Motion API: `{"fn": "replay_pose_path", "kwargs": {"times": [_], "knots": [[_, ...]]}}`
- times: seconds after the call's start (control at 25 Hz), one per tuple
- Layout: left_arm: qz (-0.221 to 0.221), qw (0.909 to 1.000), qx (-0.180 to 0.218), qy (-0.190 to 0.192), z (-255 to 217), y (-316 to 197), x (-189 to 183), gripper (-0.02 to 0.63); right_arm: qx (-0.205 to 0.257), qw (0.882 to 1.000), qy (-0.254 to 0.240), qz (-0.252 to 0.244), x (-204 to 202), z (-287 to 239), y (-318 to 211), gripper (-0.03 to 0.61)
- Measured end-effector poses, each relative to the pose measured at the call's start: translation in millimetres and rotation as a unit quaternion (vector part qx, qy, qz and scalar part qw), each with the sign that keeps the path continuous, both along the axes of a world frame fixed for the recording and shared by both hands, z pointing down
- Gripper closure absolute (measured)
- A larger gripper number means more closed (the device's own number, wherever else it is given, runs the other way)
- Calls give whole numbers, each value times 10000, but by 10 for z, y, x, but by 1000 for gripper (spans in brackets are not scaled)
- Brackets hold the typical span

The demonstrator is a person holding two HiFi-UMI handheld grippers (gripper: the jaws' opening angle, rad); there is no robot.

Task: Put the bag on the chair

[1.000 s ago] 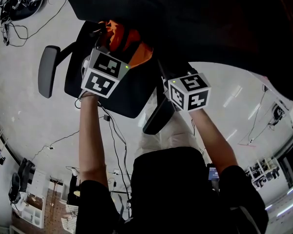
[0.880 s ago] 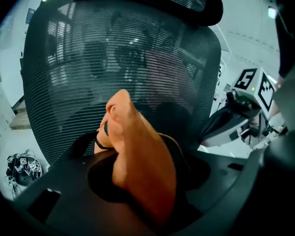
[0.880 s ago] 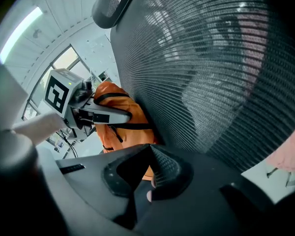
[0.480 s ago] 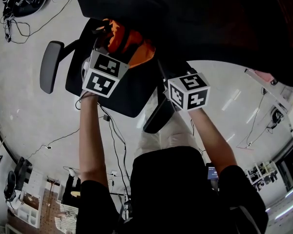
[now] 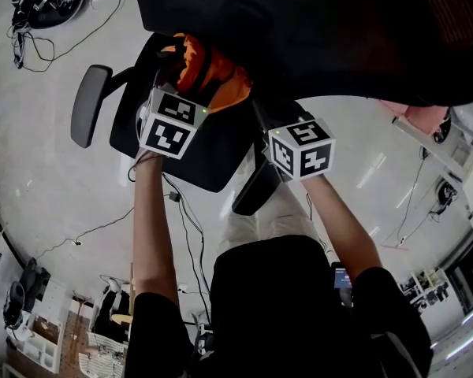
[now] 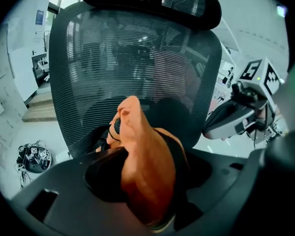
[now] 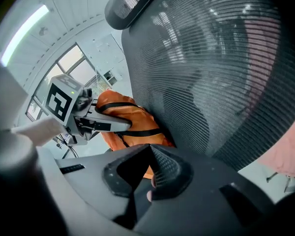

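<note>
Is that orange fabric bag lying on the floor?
No, the orange fabric bag rests on the seat of the black mesh office chair.

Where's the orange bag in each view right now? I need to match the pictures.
Head view: orange bag upper centre, on the chair seat.
Left gripper view: bag low centre, filling the foreground.
Right gripper view: bag left of centre, against the backrest.
Shared landmark: the chair's black mesh backrest.

The chair backrest [image 6: 137, 58] blocks passage behind the bag [image 6: 145, 171].
</note>
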State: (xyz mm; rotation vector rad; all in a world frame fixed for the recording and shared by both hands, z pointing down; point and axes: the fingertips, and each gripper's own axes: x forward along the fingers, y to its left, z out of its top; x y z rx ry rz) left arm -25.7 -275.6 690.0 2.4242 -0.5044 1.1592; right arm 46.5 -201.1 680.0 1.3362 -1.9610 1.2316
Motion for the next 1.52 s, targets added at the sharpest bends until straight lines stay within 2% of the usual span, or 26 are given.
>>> {"fn": "replay_pose_path", "kwargs": {"times": [0.36, 0.88, 1.24, 1.52], "knots": [[-238, 9996, 160, -53, -121, 42, -97, 356, 99, 9998, 104, -120, -14, -199, 55, 578], [-871, 9952, 392, 194, -693, 164, -302, 356, 394, 9984, 113, -389, -147, -660, 172, 578], [-1291, 9899, 433, 400, -1080, 503, -441, 356, 656, 9969, 165, -410, -185, -1003, 302, 578], [-1391, 9865, 603, 621, -1488, 883, -503, 356, 846, 9948, 244, -514, -254, -1329, 533, 578]]}}
